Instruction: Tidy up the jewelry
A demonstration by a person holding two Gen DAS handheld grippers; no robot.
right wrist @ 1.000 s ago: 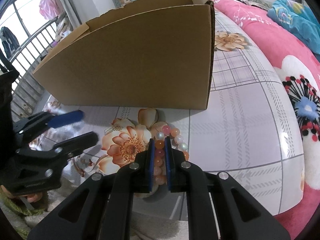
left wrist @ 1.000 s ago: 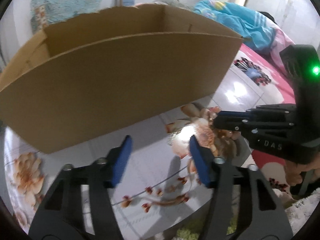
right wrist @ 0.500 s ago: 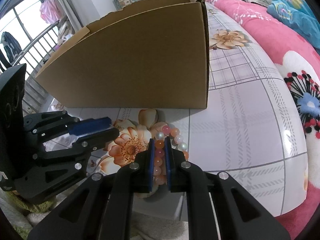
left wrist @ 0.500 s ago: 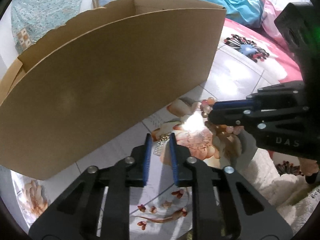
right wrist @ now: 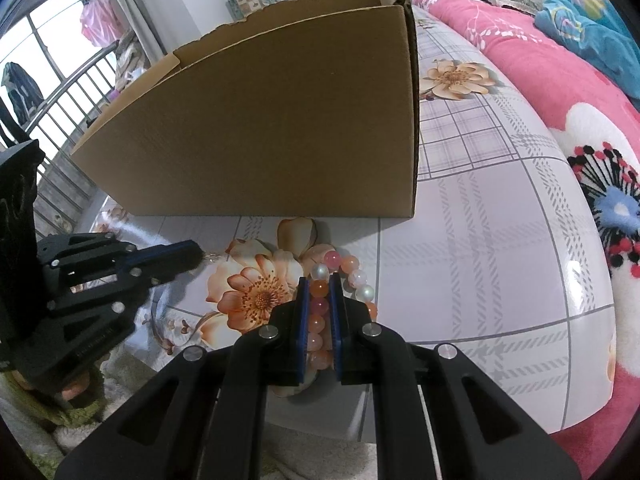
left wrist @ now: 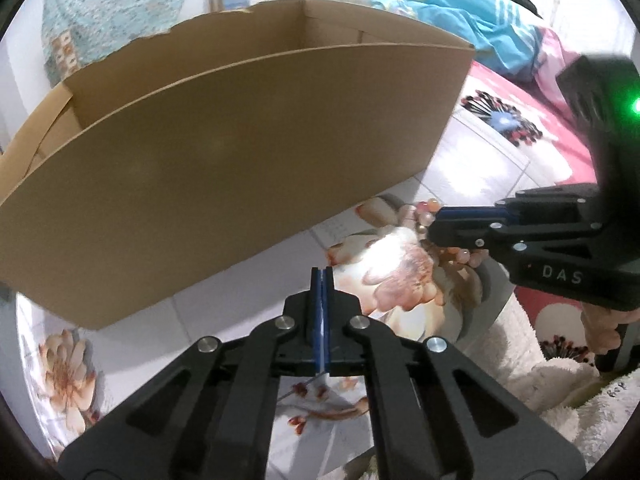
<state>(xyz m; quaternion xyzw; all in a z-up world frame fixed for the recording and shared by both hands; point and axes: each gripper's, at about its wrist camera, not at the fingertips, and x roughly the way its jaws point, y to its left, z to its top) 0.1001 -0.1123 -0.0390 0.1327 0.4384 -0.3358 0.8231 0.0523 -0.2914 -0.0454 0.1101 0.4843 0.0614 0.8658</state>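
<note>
Beads (right wrist: pixel 320 312) sit clamped in right claw (right wrist: pixel 319 280); only its camera shows silver trinket (right wrist: pixel 212 257) pinched by left claw (right wrist: pixel 196 249)

box (right wrist: pixel 280 128) behind bracelet (right wrist: pixel 344 276) (both on table (right wrist: pixel 480 260)).

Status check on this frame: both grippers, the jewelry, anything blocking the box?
Right hand-held gripper shut on bead bracelet. Left hand-held gripper shut; a small silvery piece at its tip. Cardboard box open-topped, its tall near wall between both and the opening.

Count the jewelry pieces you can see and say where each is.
2. The bead bracelet sits between the right gripper fingers on the table. A small silvery piece pokes out at the left gripper fingertips. The box may hide more.
</note>
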